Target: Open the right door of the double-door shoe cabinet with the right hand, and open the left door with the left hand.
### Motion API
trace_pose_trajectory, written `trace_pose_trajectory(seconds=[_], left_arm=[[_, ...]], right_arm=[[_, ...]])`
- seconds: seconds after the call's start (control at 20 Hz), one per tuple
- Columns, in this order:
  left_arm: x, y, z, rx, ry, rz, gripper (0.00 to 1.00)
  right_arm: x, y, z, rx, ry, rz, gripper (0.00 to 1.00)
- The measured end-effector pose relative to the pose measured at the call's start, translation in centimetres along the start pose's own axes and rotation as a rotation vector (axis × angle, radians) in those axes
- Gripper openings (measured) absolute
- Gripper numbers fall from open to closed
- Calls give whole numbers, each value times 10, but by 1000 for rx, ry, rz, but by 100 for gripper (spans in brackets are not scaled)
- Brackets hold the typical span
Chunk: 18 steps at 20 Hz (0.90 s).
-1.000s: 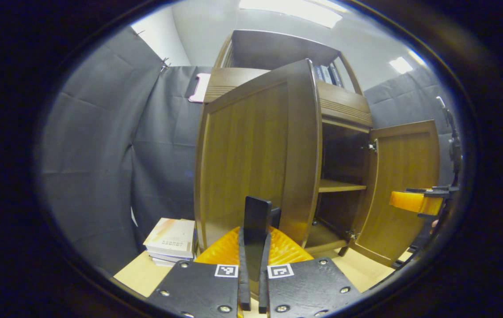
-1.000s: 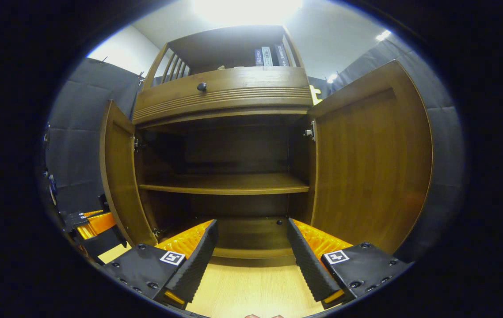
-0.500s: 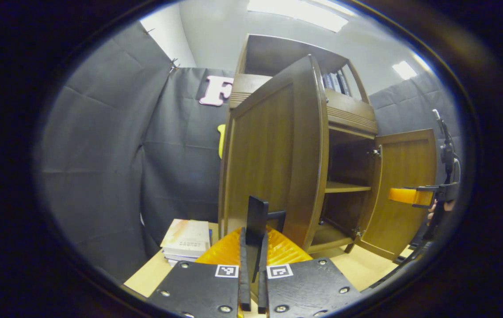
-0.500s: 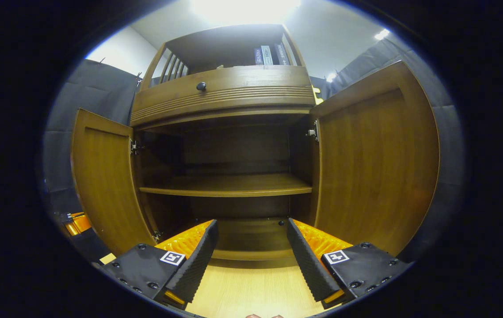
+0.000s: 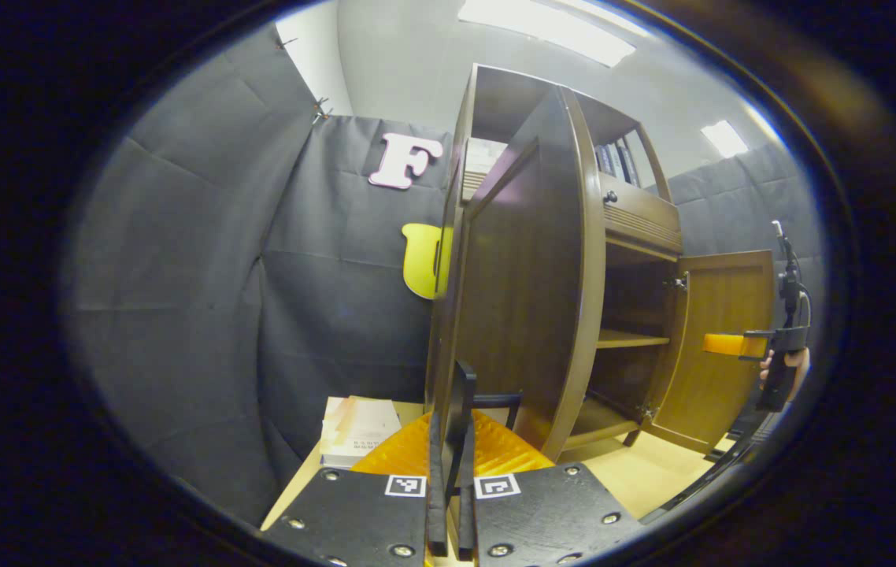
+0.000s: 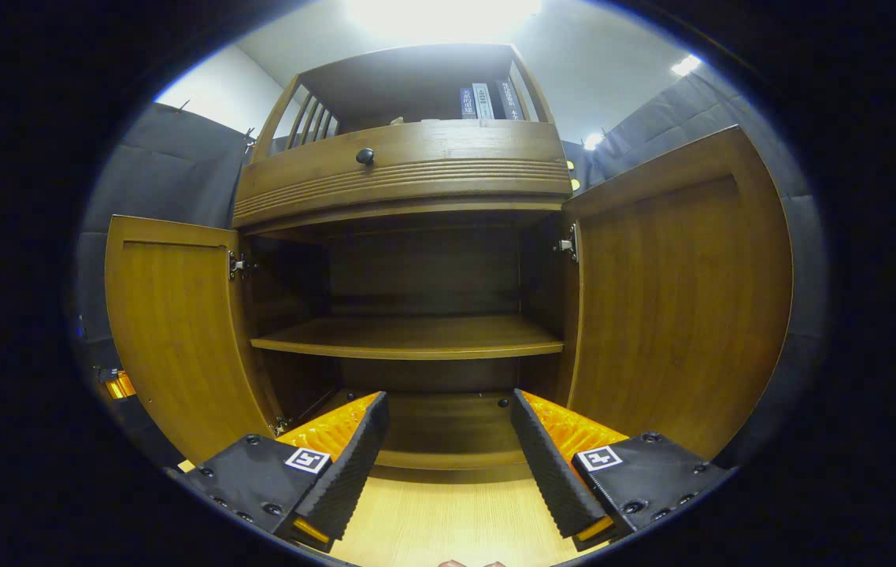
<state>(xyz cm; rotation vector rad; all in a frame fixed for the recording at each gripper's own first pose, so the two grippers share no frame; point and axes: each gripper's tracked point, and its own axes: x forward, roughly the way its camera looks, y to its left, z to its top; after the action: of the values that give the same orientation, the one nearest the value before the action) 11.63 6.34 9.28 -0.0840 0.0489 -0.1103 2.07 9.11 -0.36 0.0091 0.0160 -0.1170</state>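
Gripping the left door (image 5: pixel 527 299) handle (image 5: pixel 487 398), left gripper (image 5: pixel 452 441) clamped | right gripper (image 6: pixel 448 441) spread, holding nothing, facing cabinet (image 6: pixel 416 181) | right door (image 6: pixel 676 307) swung wide on counter (image 6: pixel 448 520)

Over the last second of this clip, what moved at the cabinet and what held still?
The left door swung farther open, drawn by the left claw, which stayed clamped on the door's handle. The right claw stayed open in front of the cabinet, and the right door stayed wide open. The shelf inside is unchanged.
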Motion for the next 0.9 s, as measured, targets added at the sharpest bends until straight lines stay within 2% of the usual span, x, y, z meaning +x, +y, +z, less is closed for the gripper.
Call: trace_pose_trajectory(seconds=[0.2,0.25,0.4,0.45,0.5,0.6,0.65,0.7,0.75,0.8,0.9], left_arm=[[-3,6,2,17,8,-40,10],[-3,8,2,17,8,-49,10],[-5,12,3,2,1,-53,10],[-7,13,2,-12,2,-39,10],[-10,14,2,-19,3,-19,7],[-19,13,3,-5,-2,24,8],[-27,12,4,-1,4,47,10],[-36,13,1,-2,13,69,10],[-44,14,2,-3,16,93,10],[-54,13,4,-4,13,115,10],[-73,12,14,9,2,163,10]], right_arm=[[-4,-6,8,-3,2,-39,96],[-5,-9,9,-8,8,-53,98],[-10,-17,15,-30,23,-87,95],[-10,-22,15,-41,25,-103,93],[-10,-26,16,-44,30,-119,98],[-11,-29,19,-29,31,-136,98],[-12,-29,22,-14,30,-136,93],[-13,-28,25,-4,28,-128,93],[-14,-28,26,-2,26,-121,98],[-14,-29,29,-8,24,-118,94],[-13,-32,33,-13,13,-105,94]])
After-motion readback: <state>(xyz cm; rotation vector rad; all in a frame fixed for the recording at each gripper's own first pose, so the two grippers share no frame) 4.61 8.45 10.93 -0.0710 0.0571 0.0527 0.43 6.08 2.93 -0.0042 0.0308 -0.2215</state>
